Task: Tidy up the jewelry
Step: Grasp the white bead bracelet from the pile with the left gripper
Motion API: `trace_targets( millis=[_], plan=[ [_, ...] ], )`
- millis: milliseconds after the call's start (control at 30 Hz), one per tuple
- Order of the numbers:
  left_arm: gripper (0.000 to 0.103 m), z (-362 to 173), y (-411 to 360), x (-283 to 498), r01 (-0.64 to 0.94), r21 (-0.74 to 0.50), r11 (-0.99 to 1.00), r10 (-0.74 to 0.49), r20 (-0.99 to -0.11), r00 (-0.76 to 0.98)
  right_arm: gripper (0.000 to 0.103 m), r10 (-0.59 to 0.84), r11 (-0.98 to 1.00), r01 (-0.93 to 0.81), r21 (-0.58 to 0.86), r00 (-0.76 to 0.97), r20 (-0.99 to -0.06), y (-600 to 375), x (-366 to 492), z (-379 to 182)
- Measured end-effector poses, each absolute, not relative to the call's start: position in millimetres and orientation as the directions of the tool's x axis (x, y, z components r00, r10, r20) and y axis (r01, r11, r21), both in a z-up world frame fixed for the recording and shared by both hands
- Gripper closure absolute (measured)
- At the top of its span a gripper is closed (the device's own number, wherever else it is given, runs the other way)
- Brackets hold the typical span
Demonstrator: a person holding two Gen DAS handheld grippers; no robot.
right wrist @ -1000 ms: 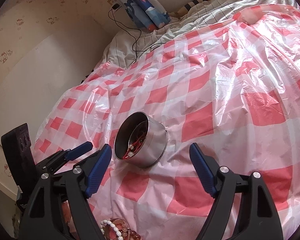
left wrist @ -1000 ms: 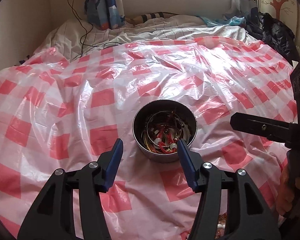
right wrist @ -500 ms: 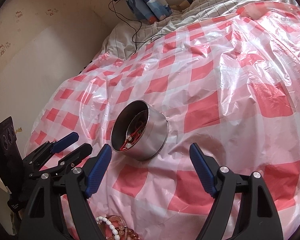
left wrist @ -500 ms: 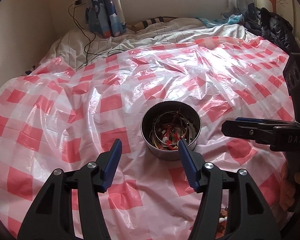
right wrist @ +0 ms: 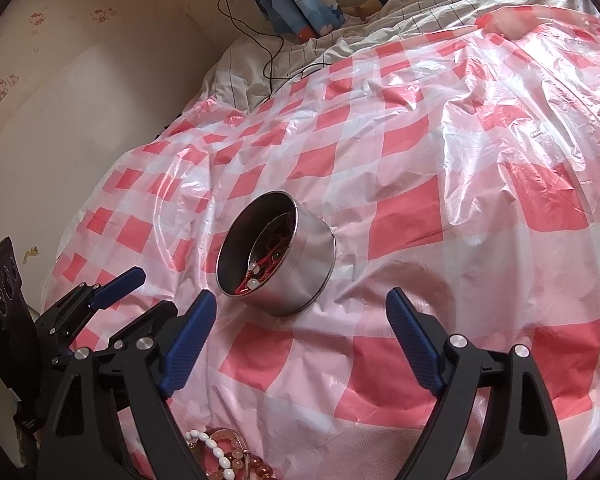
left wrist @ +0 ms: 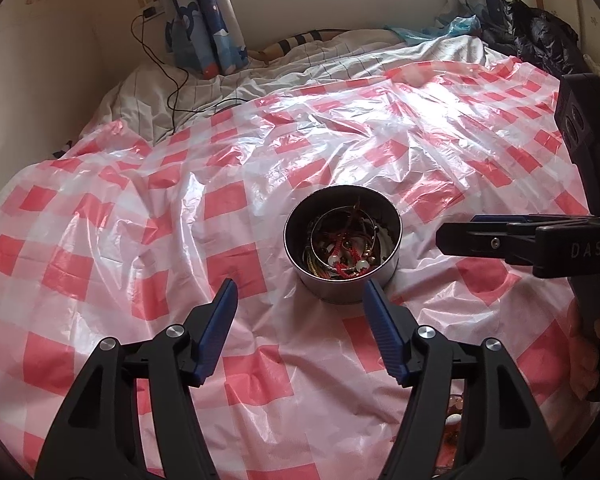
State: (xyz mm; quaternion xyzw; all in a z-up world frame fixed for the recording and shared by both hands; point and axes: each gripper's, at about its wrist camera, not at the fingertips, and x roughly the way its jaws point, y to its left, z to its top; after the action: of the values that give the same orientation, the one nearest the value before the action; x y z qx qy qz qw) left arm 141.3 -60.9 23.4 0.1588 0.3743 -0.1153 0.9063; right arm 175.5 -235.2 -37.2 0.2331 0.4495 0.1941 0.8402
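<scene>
While both tongs hang over the bed, nearest the lens lie loose bead bracelets (right wrist: 228, 454), white and amber, at the bottom edge of the right wrist view, outside the tin. Left gripper (left wrist: 298, 312) has wide jaws that are opening, nothing between them. Right gripper (right wrist: 300, 320) is wider yet, also opening, also empty. Just beyond both sits the round metal tin (left wrist: 342, 284) on the red-checked plastic sheet (left wrist: 228, 208), holding tangled jewelry (left wrist: 344, 248): bangles, red cord, pale beads.

Judgement: the step in hand appears to be a reach for a piece. One gripper should steady the tin wall, since the sheet is slick and the bedding soft; the other should pinch a single strand and lift slowly to avoid dragging the tangle.

Legible writing: "DAS" on the right gripper's body. Nothing else readable. Farther off, a charger cable (left wrist: 172, 80) and curtain (left wrist: 208, 20).
</scene>
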Motion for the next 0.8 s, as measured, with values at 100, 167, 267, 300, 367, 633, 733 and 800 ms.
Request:
trace_targets(
  millis=[100, 167, 267, 300, 367, 633, 733, 800],
  plan=[
    [0.040, 22, -56, 140, 0.351, 0.156, 0.923, -0.130, -0.733, 0.668, 0.020, 0.524, 0.829, -0.133, 0.543, 0.520, -0.675, -231, 174, -35],
    [0.040, 22, -48, 141, 0.376, 0.074, 0.924, -0.195, -0.754, 0.628, 0.020, 0.506, 0.847, -0.149, 0.511, 0.526, -0.684, -228, 170, -30],
    [0.040, 19, -36, 140, 0.397, -0.062, 0.916, -0.295, -0.775, 0.559, 0.020, 0.485, 0.866, -0.182, 0.466, 0.537, -0.691, -224, 158, -19],
    [0.040, 17, -32, 139, 0.400, -0.097, 0.911, -0.320, -0.779, 0.539, 0.019, 0.479, 0.870, -0.187, 0.457, 0.542, -0.691, -224, 153, -16],
    [0.040, 12, -27, 136, 0.406, -0.147, 0.902, -0.356, -0.786, 0.506, 0.015, 0.471, 0.876, -0.198, 0.440, 0.546, -0.693, -223, 135, -13],
    [0.040, -7, -29, 115, 0.480, -0.237, 0.845, -0.450, -0.800, 0.397, 0.015, 0.417, 0.909, -0.241, 0.340, 0.524, -0.743, -206, 61, -21],
    [0.040, -14, -39, 105, 0.514, -0.235, 0.825, -0.462, -0.805, 0.373, 0.015, 0.400, 0.916, -0.230, 0.328, 0.520, -0.755, -204, 48, -27],
    [0.040, -18, -46, 98, 0.537, -0.212, 0.816, -0.452, -0.813, 0.366, 0.015, 0.398, 0.917, -0.212, 0.337, 0.522, -0.755, -206, 47, -29]
  ],
)
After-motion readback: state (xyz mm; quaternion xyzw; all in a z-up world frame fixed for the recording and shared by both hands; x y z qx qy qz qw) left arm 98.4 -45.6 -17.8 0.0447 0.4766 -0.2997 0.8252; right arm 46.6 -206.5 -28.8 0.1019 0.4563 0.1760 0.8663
